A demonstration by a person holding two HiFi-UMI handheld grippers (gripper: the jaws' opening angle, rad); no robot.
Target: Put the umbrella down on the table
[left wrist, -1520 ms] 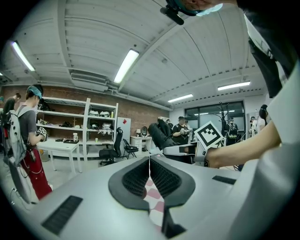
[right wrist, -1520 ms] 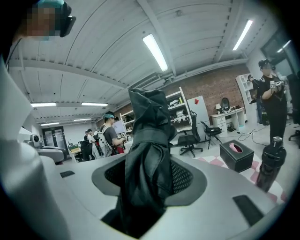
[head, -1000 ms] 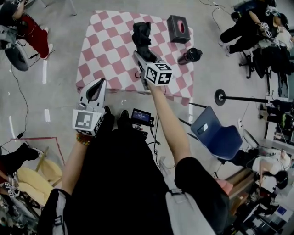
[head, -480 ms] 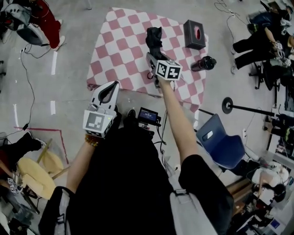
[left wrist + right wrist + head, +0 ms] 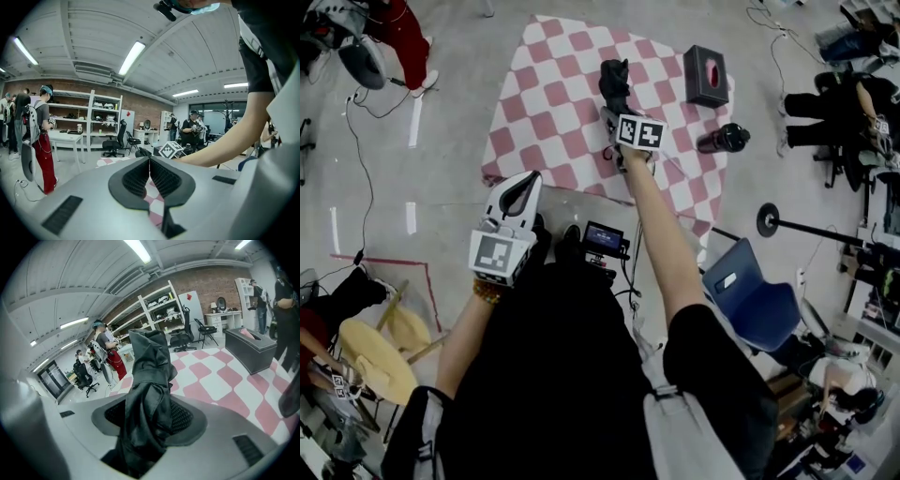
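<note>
Being held tight between the jaws of the right gripper [image 5: 613, 114], the folded black cloth umbrella [image 5: 615, 80] has been moved further over the pink and white checked table [image 5: 548, 103], toward 12 o'clock. It can likely be lowered now. The left gripper [image 5: 516, 192], at 7 o'clock, is closed on nothing. No writing can be read.

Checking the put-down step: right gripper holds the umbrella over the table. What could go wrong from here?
1. The right gripper has its jaws on loose folds of the umbrella; fabric may snag on release.
2. The bottle lies near the table edge; a swing to the right could knock it off.
3. The left gripper is shut and off the table, so it likely can't steady the umbrella.
</note>
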